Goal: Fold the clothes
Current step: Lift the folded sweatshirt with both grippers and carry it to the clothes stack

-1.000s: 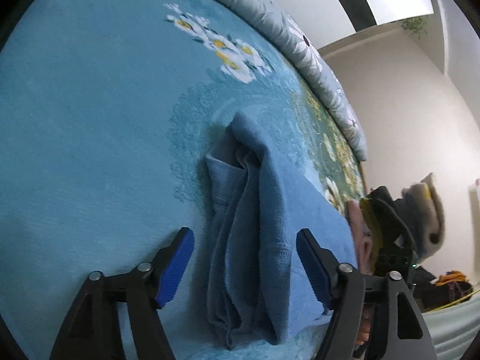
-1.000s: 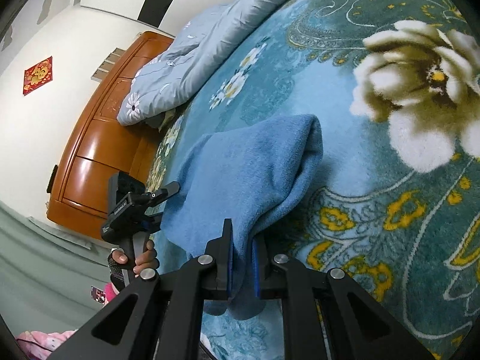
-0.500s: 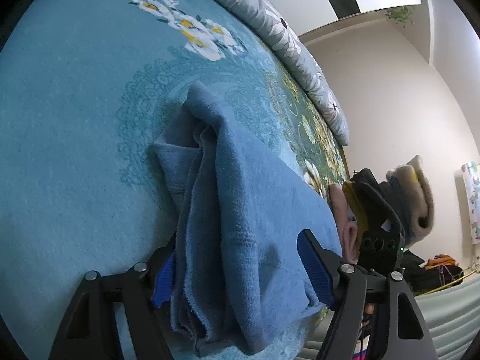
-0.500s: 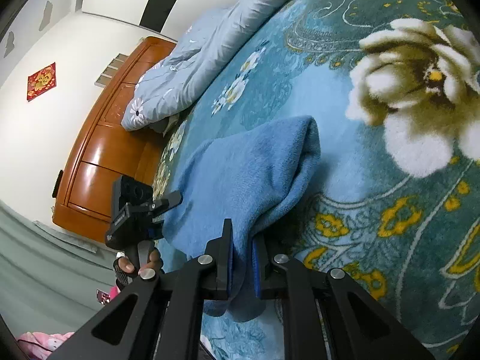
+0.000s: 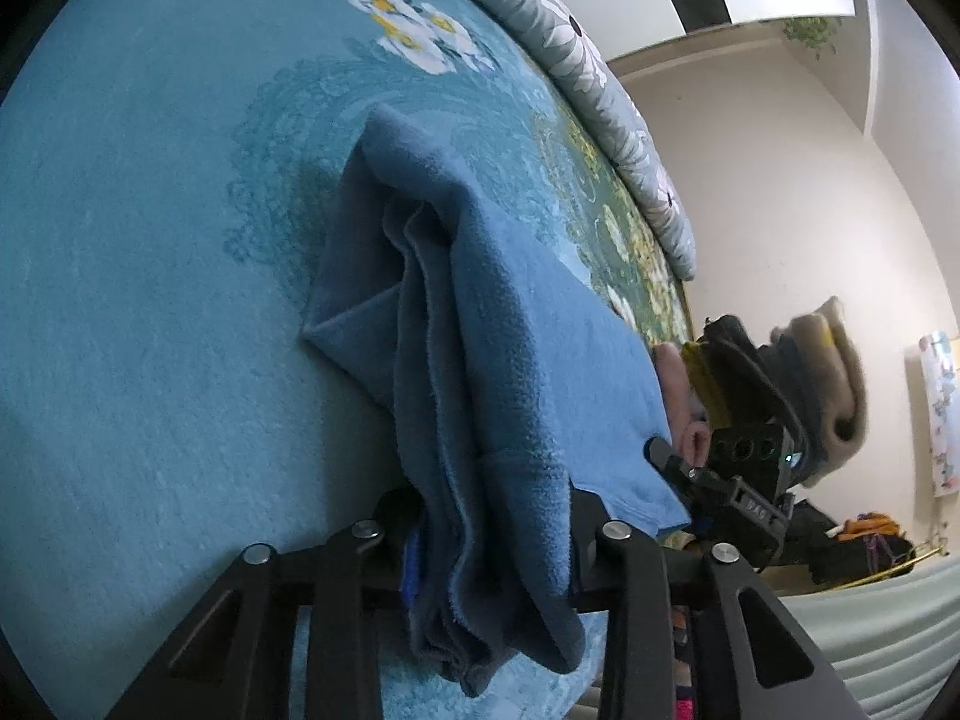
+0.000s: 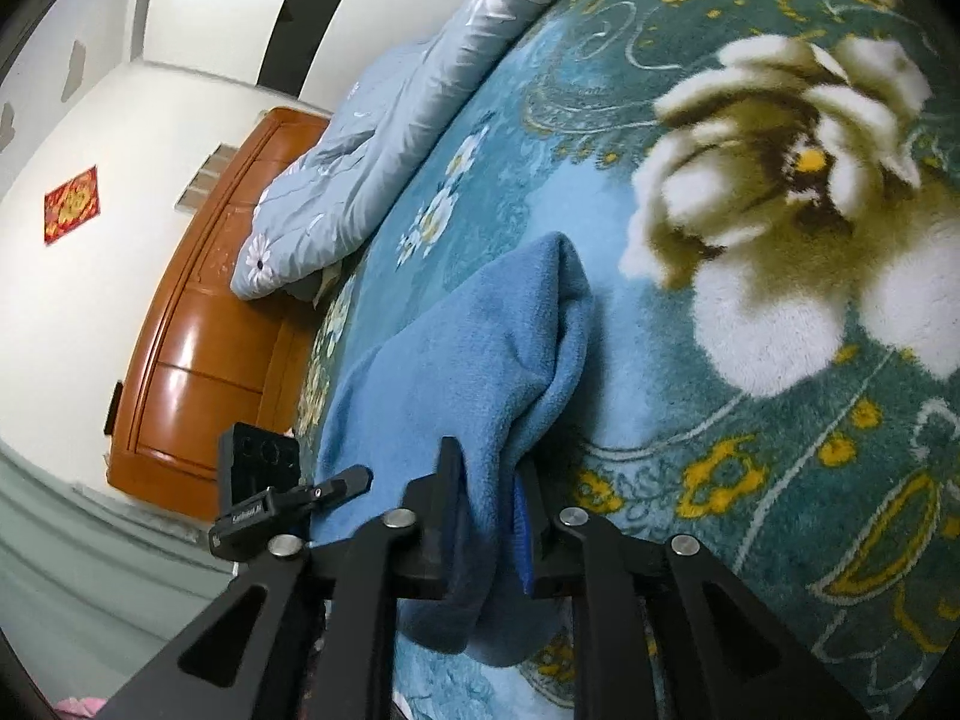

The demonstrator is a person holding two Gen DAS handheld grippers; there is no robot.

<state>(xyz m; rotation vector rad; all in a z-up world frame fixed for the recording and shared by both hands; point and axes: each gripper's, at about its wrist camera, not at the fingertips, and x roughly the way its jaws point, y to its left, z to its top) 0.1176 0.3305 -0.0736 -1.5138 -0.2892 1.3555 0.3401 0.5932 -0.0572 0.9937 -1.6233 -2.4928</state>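
Fleece: blue garment (image 5: pixel 510 360) is lying bunched in several layers on the teal floral blanket (image 5: pixel 150 300), its near edge hanging toward both tongs.
Left gripper (image 5: pixel 492 546): it is pinching a thick stack of the garment's layers, jaws closed around the cloth.
Right gripper (image 6: pixel 486 510): it is clamping the other near corner, cloth filling the gap between its jaws.
Long axis: the garment is running straight ahead of each tong, away from the tips toward the grey quilt (image 6: pixel 384 138).
Between the tongs: the near edge is stretching sideways from one grip to the other; each gripper is showing up just beside the other's view.
Nearer hand: neither, judging by these views; both are holding at the same edge.
Coming move: it is likely hinging on carrying that shared edge forward along the axis, both tongs together.
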